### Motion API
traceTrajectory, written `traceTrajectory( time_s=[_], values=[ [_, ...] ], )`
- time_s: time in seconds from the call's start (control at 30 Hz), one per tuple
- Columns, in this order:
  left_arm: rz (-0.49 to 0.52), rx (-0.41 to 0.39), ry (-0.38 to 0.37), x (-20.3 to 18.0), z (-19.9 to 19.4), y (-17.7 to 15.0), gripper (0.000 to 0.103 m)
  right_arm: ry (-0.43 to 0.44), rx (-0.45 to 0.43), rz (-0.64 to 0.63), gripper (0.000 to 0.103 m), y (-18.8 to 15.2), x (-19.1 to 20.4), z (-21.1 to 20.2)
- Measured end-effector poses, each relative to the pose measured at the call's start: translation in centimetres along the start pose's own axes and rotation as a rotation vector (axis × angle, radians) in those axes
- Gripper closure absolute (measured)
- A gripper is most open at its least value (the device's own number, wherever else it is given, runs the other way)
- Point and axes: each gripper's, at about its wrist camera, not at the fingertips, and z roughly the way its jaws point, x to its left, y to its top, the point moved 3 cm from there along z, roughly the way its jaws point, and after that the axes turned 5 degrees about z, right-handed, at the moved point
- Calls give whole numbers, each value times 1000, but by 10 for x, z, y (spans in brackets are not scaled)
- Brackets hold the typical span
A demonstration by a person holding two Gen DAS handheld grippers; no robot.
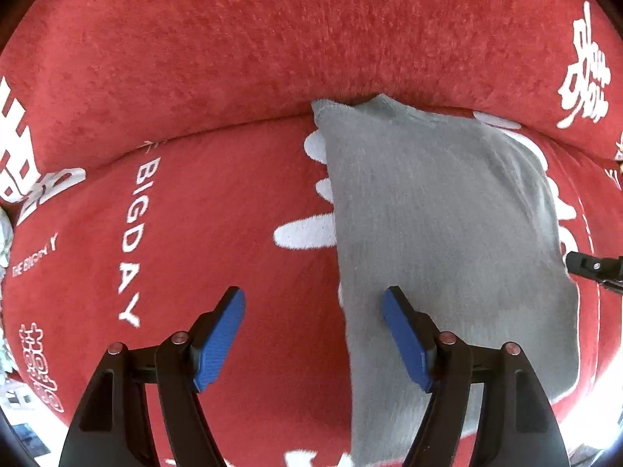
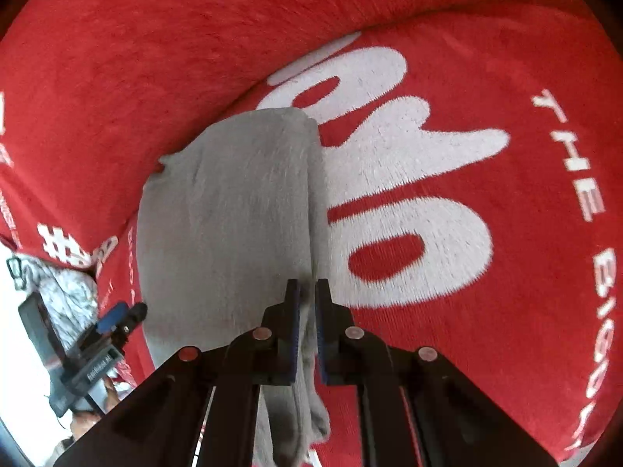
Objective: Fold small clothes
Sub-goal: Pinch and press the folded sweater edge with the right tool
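Note:
A small grey garment (image 1: 447, 233) lies flat on a red plush cover with white lettering (image 1: 194, 214). My left gripper (image 1: 313, 311) is open above the garment's left edge, with one blue pad (image 1: 405, 338) over the grey cloth and the other over the red cover. In the right wrist view my right gripper (image 2: 307, 295) is shut on the garment's right edge (image 2: 307, 330), and the grey garment (image 2: 233, 210) stretches away from it. The tip of the right gripper shows at the right edge of the left wrist view (image 1: 592, 266). The left gripper shows at lower left of the right wrist view (image 2: 117, 317).
The red cover rises into a padded back (image 1: 272, 39) behind the garment. A light patterned cloth (image 2: 66, 284) lies at the left beyond the cover's edge. The person's hand (image 2: 97, 408) shows at lower left.

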Motion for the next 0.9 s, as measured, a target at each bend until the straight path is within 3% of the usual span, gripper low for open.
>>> traceTrajectory(
  time_s=[0.23, 0.43, 0.63, 0.73, 0.9],
  values=[
    [42, 44, -45, -10, -3, -37, 28, 69, 40, -72, 94, -43, 26, -24],
    [42, 118, -92, -16, 17, -71, 28, 20, 35, -108, 94, -76, 39, -17],
    [13, 126, -127, -8, 23, -74, 22, -139, 94, -79, 98, -90, 13, 14],
    [18, 126, -131, -8, 22, -76, 22, -106, 80, -28, 102, -92, 1, 19],
    [15, 129, -145, -6, 20, -79, 22, -150, 73, -27, 102, -100, 4, 10]
  ],
)
